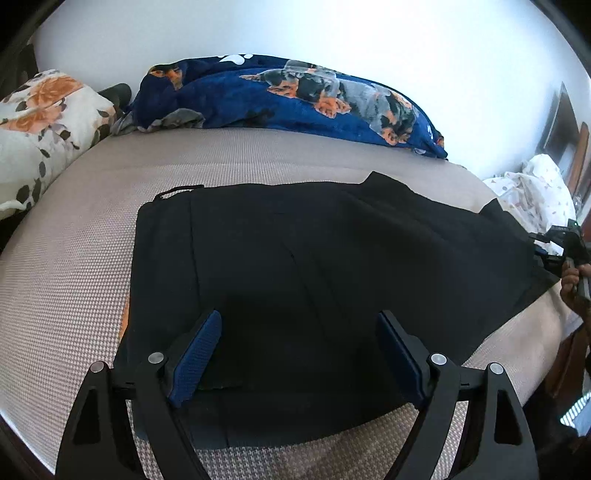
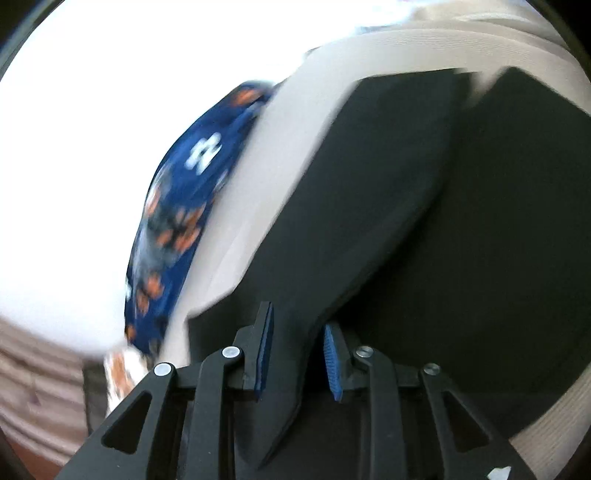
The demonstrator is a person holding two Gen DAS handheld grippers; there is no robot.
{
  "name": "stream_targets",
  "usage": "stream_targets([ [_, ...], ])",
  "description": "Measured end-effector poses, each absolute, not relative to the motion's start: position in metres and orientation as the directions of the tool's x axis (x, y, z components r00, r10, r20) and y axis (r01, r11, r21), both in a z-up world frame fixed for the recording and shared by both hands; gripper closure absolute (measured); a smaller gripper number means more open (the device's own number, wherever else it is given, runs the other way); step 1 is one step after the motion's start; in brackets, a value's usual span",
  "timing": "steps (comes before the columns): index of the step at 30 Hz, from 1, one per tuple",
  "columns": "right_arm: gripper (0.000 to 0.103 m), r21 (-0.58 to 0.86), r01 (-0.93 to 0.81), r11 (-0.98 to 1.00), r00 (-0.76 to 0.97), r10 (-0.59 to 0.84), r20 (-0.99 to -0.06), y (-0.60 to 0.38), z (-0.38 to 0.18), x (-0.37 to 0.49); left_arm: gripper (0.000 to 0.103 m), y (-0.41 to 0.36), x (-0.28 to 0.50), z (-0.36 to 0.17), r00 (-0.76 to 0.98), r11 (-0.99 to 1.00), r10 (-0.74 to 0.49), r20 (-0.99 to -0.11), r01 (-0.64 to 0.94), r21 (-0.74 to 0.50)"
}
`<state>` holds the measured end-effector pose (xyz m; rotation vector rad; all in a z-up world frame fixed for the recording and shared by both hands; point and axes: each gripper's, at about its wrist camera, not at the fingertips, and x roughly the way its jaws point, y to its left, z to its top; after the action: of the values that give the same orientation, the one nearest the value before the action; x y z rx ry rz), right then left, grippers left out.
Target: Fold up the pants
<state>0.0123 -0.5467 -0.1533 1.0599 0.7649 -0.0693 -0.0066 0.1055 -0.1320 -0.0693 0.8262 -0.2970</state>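
A bed covered in a beige woven spread (image 1: 74, 258) fills the room's foreground, backed by a plain white wall (image 1: 332, 33) washed in bright, even light. Along the wall edge of the bed lie a navy blanket printed with dogs and paw marks (image 1: 288, 99) and, at the left, a cream pillow with orange flowers (image 1: 44, 125). At the far right, a rumpled white spotted cloth (image 1: 532, 192) sits beside dark wooden furniture (image 1: 561, 125), its details too small to make out; the right wrist view is blurred.
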Motion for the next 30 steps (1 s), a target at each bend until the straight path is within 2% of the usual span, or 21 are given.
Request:
stream_targets([
  [2, 0.079, 0.785, 0.421, 0.454, 0.764, 0.289, -0.577, -0.572, -0.163, 0.010, 0.018, 0.105, -0.008, -0.133, 0.638, 0.958, -0.279, -0.717, 0.237, -0.162],
  [4, 0.087, 0.819, 0.418, 0.392, 0.783, 0.302, -0.544, -0.593, -0.171, 0.009, 0.018, 0.103, -0.008, -0.133, 0.638, 0.960, -0.268, -0.722, 0.243, -0.141],
  [5, 0.088, 0.824, 0.418, 0.382, 0.786, 0.302, -0.539, -0.599, -0.172, 0.011, 0.018, 0.102, -0.008, -0.134, 0.638, 0.960, -0.262, -0.724, 0.245, -0.132],
  [9, 0.090, 0.792, 0.414, 0.448, 0.763, 0.303, -0.571, -0.600, -0.167, 0.022, 0.018, 0.100, -0.006, -0.134, 0.642, 0.964, -0.250, -0.725, 0.234, -0.125],
  [10, 0.096, 0.765, 0.420, 0.488, 0.752, 0.285, -0.595, -0.597, -0.162, 0.025, 0.018, 0.100, -0.006, -0.134, 0.644, 0.965, -0.247, -0.724, 0.232, -0.123],
  [12, 0.099, 0.728, 0.435, 0.530, 0.745, 0.243, -0.622, -0.594, -0.157, 0.023, 0.018, 0.100, -0.005, -0.134, 0.644, 0.966, -0.245, -0.725, 0.230, -0.121],
  [19, 0.100, 0.718, 0.427, 0.550, 0.795, 0.150, -0.588, -0.607, -0.128, -0.049, 0.018, 0.108, -0.003, -0.134, 0.632, 0.957, -0.282, -0.722, 0.237, -0.166],
  [25, 0.102, 0.682, 0.494, 0.540, 0.749, 0.135, -0.649, -0.617, -0.160, -0.098, 0.018, 0.108, -0.002, -0.135, 0.639, 0.957, -0.279, -0.717, 0.248, -0.152],
  [27, 0.102, 0.721, 0.479, 0.500, 0.773, 0.150, -0.617, -0.619, -0.166, -0.105, 0.018, 0.108, -0.003, -0.136, 0.640, 0.957, -0.277, -0.716, 0.253, -0.144],
  [30, 0.102, 0.708, 0.472, 0.525, 0.766, 0.154, -0.624, -0.618, -0.166, -0.104, 0.018, 0.108, -0.004, -0.136, 0.646, 0.955, -0.282, -0.710, 0.258, -0.145],
])
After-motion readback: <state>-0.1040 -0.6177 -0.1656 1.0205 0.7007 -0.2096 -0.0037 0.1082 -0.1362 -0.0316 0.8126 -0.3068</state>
